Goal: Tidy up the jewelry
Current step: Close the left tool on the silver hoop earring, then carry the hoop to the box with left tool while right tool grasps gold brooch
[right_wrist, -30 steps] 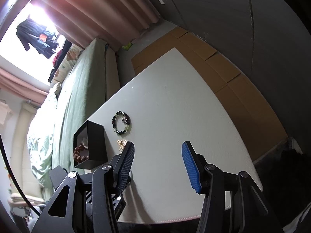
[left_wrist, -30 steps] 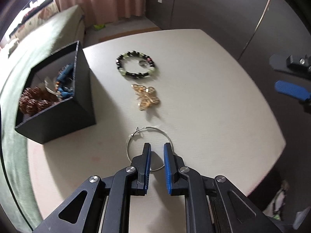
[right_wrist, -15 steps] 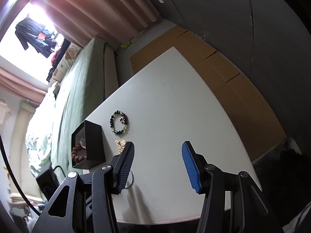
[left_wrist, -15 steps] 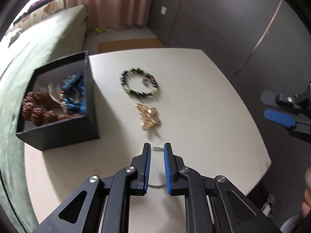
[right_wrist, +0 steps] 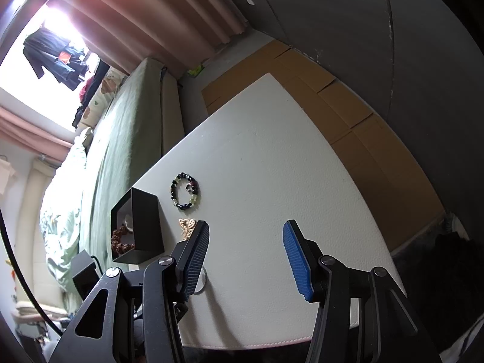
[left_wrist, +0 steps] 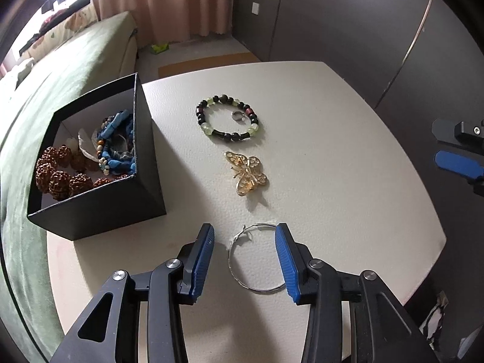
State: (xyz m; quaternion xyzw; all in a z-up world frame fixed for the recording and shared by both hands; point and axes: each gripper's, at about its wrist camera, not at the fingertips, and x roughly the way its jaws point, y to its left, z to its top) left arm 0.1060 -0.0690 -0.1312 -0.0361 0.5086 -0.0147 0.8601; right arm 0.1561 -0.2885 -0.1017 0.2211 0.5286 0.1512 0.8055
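A big white table (left_wrist: 348, 181) fills most of the left wrist view. At about 9 o'clock on it sits a black box (left_wrist: 121, 199) with no lid. Inside are brown bumpy beads (left_wrist: 60, 178) and a pile of blue beads (left_wrist: 118, 142).

The left gripper (left_wrist: 244, 242) comes in from 6 o'clock. Its jaws are opening, and the blue pads do not press on anything. A thin silver hoop (left_wrist: 257, 260) lies flat on the table between them; its right side runs close by the right pad.

The right gripper (right_wrist: 246, 242) hangs over the near edge of the table in its own view, with its jaws apart and nothing between them. In the left wrist view a bit of it shows at 3 o'clock.

Near the middle of the table lies a bracelet of black and green beads (left_wrist: 228, 118), at about 12 o'clock from the hoop. A small silver ring (left_wrist: 239, 116) lies inside the bracelet. Between the bracelet and the hoop lies a gold butterfly pin (left_wrist: 248, 174).
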